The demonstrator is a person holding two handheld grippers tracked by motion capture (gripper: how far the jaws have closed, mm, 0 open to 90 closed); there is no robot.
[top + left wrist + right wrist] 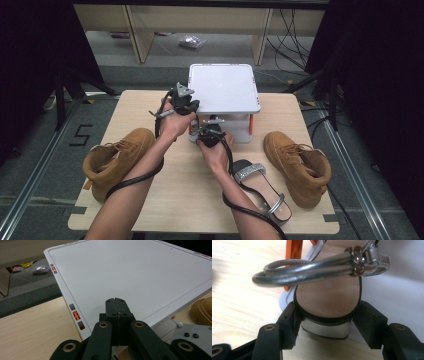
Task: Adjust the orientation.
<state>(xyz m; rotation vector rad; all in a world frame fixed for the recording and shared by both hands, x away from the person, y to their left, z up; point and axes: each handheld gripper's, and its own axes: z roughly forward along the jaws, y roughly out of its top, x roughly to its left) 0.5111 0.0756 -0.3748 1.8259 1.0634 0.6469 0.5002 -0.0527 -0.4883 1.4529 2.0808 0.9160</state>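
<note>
Sandal (328,297) heel clamped in right tool (328,322) beside lidded white box (223,89).

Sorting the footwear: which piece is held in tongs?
The second silver sandal, heel clamped in the right tongs beside the white box; the others lie free.

Box and shoes on the worktop (190,200)
Box (223,87) at the back; one boot (117,160) left, another boot (298,167) right, sandal (260,187) between them.

We note a light wooden table (185,200) on grey carpet floor (45,165); pale wood furniture legs (137,35) behind, black curtains (380,60) flanking, cables (292,30) trailing.
</note>
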